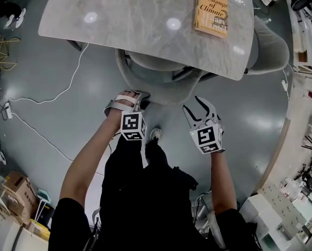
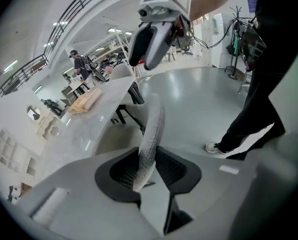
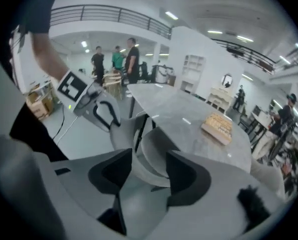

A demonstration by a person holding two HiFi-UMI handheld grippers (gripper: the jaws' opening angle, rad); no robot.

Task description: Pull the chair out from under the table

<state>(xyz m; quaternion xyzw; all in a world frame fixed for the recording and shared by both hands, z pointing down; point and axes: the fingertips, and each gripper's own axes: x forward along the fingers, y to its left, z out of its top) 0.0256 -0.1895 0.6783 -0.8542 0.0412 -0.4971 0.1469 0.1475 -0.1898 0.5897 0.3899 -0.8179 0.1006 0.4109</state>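
Observation:
A grey chair (image 1: 163,94) stands tucked under the grey marble table (image 1: 135,14), with only its curved backrest showing past the table's edge. My left gripper (image 1: 128,97) is at the left of the backrest. In the left gripper view the backrest's rim (image 2: 151,129) runs between the pads of the left gripper (image 2: 148,169), which are shut on it. My right gripper (image 1: 196,104) is at the right of the backrest with its jaws wide apart. In the right gripper view the rim (image 3: 149,156) lies in the gap of the right gripper (image 3: 149,171), and the pads do not touch it.
An orange book (image 1: 212,13) lies on the table's far right. A second grey chair (image 1: 270,46) stands at the table's right end. White cables (image 1: 46,98) trail over the floor at left, cardboard boxes (image 1: 17,190) sit lower left, and shelving (image 1: 307,46) lines the right.

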